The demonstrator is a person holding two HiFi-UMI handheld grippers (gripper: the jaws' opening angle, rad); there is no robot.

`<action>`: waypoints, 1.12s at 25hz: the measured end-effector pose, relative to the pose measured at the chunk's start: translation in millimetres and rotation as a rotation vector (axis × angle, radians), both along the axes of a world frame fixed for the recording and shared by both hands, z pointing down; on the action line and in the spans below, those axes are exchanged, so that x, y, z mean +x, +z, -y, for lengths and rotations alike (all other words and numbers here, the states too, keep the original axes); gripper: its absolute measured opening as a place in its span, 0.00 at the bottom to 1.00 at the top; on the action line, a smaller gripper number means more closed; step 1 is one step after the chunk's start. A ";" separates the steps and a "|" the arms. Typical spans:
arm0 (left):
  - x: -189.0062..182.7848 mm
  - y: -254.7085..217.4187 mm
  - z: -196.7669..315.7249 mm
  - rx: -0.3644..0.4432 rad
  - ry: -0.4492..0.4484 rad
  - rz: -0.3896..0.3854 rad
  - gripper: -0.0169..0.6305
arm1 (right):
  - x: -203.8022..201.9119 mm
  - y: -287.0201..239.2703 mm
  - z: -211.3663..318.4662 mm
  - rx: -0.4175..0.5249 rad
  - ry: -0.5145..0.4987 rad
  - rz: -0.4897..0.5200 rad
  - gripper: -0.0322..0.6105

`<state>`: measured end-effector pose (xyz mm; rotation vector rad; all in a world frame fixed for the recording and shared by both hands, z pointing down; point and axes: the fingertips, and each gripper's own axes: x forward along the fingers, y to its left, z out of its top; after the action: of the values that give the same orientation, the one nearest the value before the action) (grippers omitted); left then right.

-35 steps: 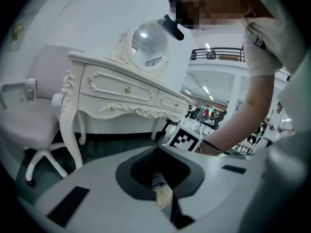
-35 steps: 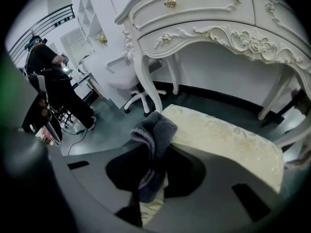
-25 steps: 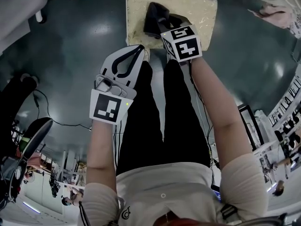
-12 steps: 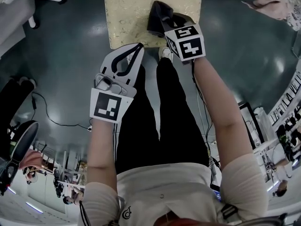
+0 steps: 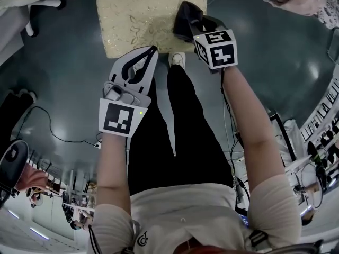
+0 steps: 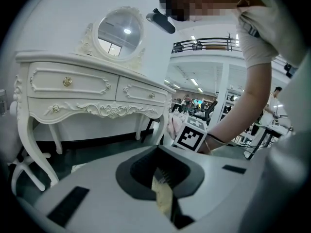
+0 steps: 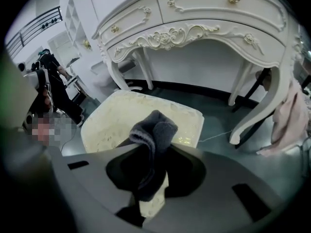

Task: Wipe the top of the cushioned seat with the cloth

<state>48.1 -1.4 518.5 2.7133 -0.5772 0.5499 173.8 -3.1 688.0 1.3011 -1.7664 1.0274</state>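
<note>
The cushioned seat (image 5: 137, 15) is a cream, gold-patterned square pad at the top of the head view. My right gripper (image 5: 186, 29) is shut on a dark grey cloth (image 5: 185, 16), held over the seat's right part near its front edge. In the right gripper view the cloth (image 7: 151, 135) bunches up out of the jaws of the right gripper (image 7: 147, 178), with the seat (image 7: 121, 118) behind it. Whether the cloth touches the pad cannot be told. My left gripper (image 5: 152, 50) hangs shut and empty just in front of the seat's front edge. The left gripper (image 6: 163, 183) shows only a cream sliver through its jaws.
A white carved dressing table (image 7: 204, 28) with an oval mirror (image 6: 120, 32) stands behind the seat. A pink cloth (image 7: 286, 115) hangs by its right leg. The person's legs and a shoe (image 5: 177, 60) are right in front of the seat. A cable (image 5: 47, 120) lies on the dark floor at left.
The right gripper has carried the cloth across the seat from its left-middle to its right side. The left gripper has stayed in about the same place.
</note>
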 end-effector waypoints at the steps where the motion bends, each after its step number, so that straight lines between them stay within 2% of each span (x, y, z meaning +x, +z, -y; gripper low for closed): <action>1: 5.3 1.3 -2.7 0.010 0.015 0.011 0.05 | 6.0 0.4 -2.7 -0.001 0.003 -0.001 0.18; 6: 30.7 3.3 -13.3 0.000 0.003 0.001 0.05 | 37.8 4.7 -15.8 -0.022 0.017 -0.026 0.18; 9: 43.4 3.8 -18.0 -0.012 -0.012 -0.014 0.05 | 61.6 13.0 -29.1 -0.068 0.042 -0.070 0.17; 12: 53.2 4.1 -22.9 0.005 0.008 -0.010 0.05 | 81.7 19.4 -42.2 -0.112 0.060 -0.114 0.17; 16: 59.7 0.9 -26.5 0.012 0.017 -0.019 0.05 | 92.1 11.5 -48.2 -0.109 0.075 -0.122 0.17; 23: 48.1 -25.5 -29.1 0.028 0.041 -0.047 0.05 | 74.6 -30.3 -40.4 -0.077 0.078 -0.138 0.17; 28: 16.2 -50.3 -29.2 0.083 0.135 -0.016 0.05 | 35.0 -65.4 -27.8 -0.032 0.092 -0.124 0.17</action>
<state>64.3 27.8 468.2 2.8482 -0.4239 0.5477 208.7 24.7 622.6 1.4070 -1.6043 0.9989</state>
